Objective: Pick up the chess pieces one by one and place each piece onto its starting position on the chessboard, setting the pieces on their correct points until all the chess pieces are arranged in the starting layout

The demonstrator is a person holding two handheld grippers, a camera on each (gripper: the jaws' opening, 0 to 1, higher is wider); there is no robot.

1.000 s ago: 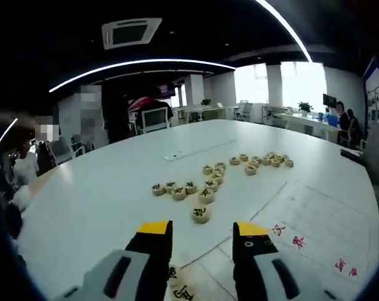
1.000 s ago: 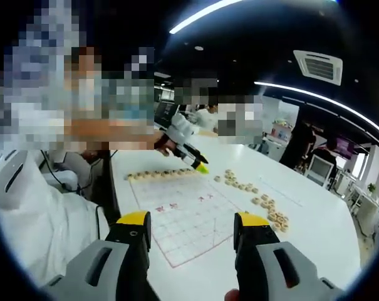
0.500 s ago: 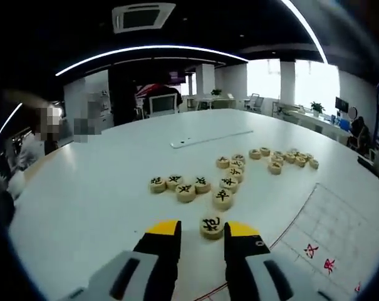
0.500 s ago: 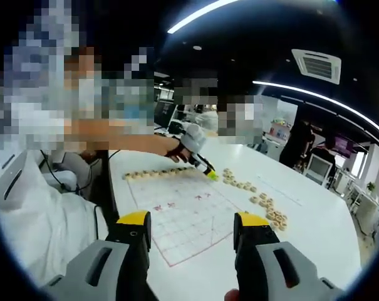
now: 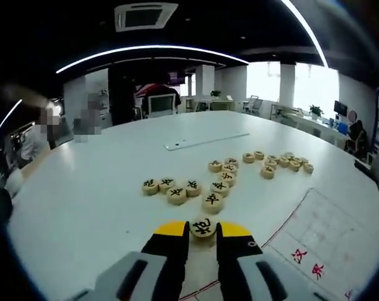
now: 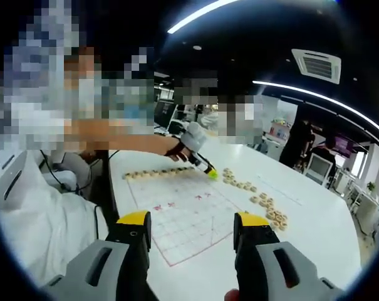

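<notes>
My left gripper (image 5: 203, 229) is shut on a round wooden chess piece (image 5: 203, 226) with a black character, which sits between its yellow tips. More loose pieces (image 5: 212, 202) lie just beyond it on the white table, and a further cluster (image 5: 278, 163) lies at the back right. The chessboard (image 5: 324, 232), with red characters, is to the right. In the right gripper view my right gripper (image 6: 192, 221) hovers open above the chessboard (image 6: 189, 210). There the left gripper (image 6: 205, 168) is down at the far edge, beside the loose pieces (image 6: 239, 184). A row of placed pieces (image 6: 158, 174) lines the board's far left side.
A long flat white object (image 5: 205, 139) lies further back on the table (image 5: 89, 200). A person's white sleeve (image 6: 39, 219) is close at the left of the right gripper view. Desks, chairs and people stand beyond the table.
The left gripper's jaws have come together around the nearest loose piece, after moving from the board's edge to it. The right gripper has stayed still and open.
</notes>
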